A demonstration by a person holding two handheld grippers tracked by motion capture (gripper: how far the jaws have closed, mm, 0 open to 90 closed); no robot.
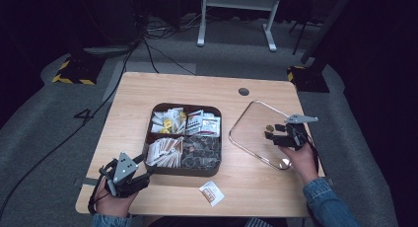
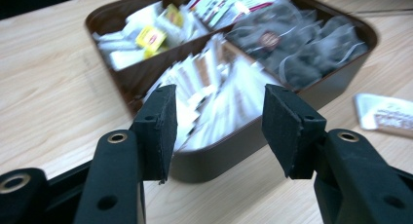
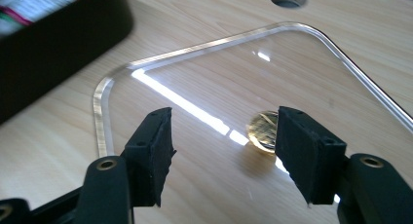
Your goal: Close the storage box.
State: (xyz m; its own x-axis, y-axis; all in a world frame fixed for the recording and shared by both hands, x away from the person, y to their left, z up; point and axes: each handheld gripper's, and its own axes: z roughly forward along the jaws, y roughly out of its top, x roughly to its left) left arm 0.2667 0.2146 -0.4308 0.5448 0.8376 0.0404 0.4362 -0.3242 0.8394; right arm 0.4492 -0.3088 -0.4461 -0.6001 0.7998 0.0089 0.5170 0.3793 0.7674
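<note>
The clear lid [image 1: 261,133] lies flat at the right of the high view, beside the brown box [image 1: 183,170]. The right gripper [image 3: 221,146] hangs over it with jaws spread, empty, near the gold knob [image 3: 263,130]. I judge the step is reaching for this knob; next the jaws must centre on it. The left gripper [image 2: 216,131], spread too, faces the blurred packets [image 2: 214,97].

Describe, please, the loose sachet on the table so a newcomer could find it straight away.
Start at the dark compartment box in the middle of the wooden table. Just in front of its near right corner, towards the person, lies one white sachet with brown print. Unlike the rest, it lies flat on bare wood, outside the box.
</note>
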